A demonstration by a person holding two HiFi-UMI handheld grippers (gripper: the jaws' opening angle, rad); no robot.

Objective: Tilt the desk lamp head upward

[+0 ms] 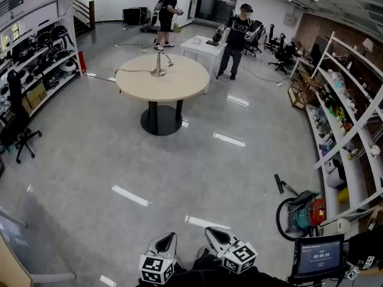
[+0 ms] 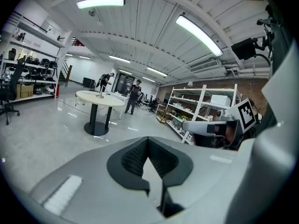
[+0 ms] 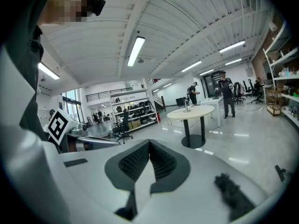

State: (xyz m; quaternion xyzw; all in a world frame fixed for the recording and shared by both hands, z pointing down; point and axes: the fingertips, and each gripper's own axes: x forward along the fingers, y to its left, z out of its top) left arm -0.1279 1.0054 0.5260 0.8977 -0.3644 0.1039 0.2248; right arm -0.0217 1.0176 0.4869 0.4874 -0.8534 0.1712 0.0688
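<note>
A silver desk lamp [image 1: 160, 65] stands on a round beige table [image 1: 179, 85] far ahead across the floor; its head bends over to the right. The same lamp [image 2: 100, 93] shows small in the left gripper view, and the lamp [image 3: 187, 105] on the table [image 3: 198, 112] in the right gripper view. My left gripper [image 1: 168, 240] and right gripper [image 1: 214, 234] are low at the bottom edge of the head view, side by side, far from the table. Both are shut with nothing between the jaws.
Two people stand beyond the table, one by a white desk [image 1: 201, 46]. Shelving lines the left wall [image 1: 36, 58] and right wall [image 1: 347, 106]. An office chair [image 1: 18, 133] sits at left, a red vacuum [image 1: 305, 213] and a tablet [image 1: 317, 257] at lower right.
</note>
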